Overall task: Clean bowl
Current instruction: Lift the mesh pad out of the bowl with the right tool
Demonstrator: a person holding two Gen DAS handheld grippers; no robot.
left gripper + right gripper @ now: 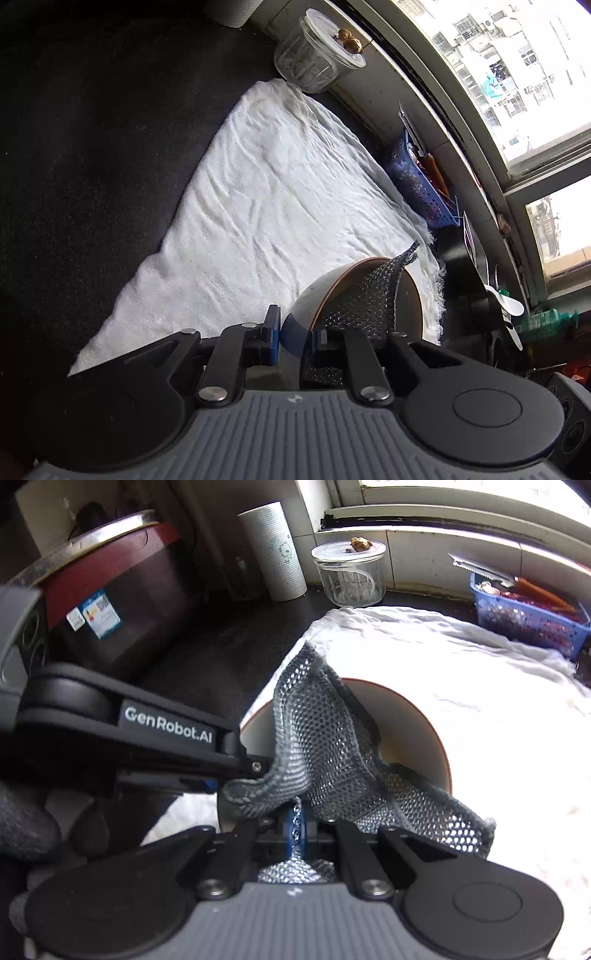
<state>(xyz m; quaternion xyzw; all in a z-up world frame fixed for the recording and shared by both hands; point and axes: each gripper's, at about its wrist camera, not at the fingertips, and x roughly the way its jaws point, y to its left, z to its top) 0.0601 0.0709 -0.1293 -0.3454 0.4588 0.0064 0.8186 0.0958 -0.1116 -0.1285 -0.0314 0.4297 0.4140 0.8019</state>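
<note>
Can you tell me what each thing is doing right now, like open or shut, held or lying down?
Left gripper: shut on the bowl's rim.
Right gripper: shut on the mesh cloth.
Bowl: held tilted.
Mesh cloth: draped into the bowl.
White towel: spread flat.
Glass jar: lid on, upright.
Paper roll: standing.

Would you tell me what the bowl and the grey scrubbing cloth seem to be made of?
Bowl: probably glazed ceramic, going by its smooth white wall and thin brown rim; hard plastic cannot be ruled out.
Scrubbing cloth: an open mesh, likely synthetic or metallic fibre, since it shows regular holes, a slight glint and a stitched edge, and drapes limply.
</note>
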